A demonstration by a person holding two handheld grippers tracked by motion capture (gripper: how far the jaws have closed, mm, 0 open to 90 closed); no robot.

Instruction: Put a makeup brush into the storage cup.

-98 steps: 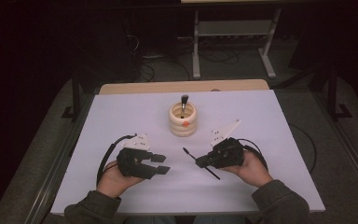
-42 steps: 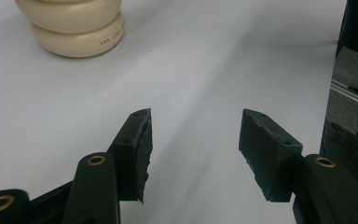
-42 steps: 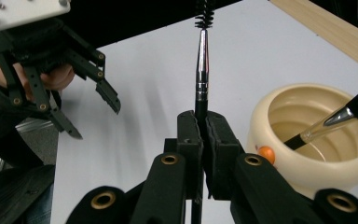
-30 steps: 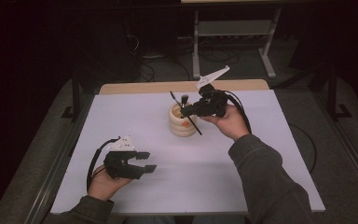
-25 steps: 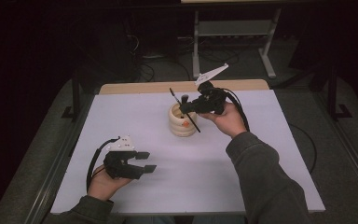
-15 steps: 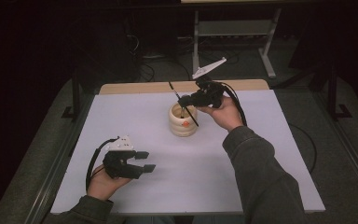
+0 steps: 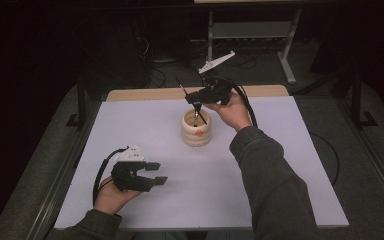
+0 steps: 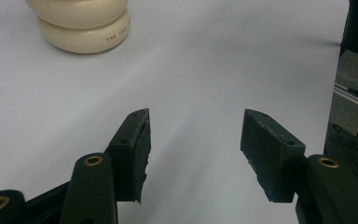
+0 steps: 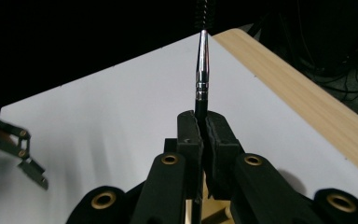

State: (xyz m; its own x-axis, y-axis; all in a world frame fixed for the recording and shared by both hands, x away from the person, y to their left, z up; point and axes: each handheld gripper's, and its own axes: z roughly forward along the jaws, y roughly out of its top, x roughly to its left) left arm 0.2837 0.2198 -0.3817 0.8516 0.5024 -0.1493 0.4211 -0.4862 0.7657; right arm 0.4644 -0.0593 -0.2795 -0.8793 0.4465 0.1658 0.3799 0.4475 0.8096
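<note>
One cream ribbed cup [image 7: 196, 129] near mid-table [image 7: 290, 165], orange mark on its side; small red lettering on its base, not legible. One pen [image 9: 201, 70], pinched by the right gripper [image 7: 198, 96] above the cup, tip slanting into its mouth. Left gripper [image 7: 157, 173]: jaws spread, nothing between.

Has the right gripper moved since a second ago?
Yes. The right gripper, shut on the pen, shifted toward the table's far edge, above the cream cup.
</note>
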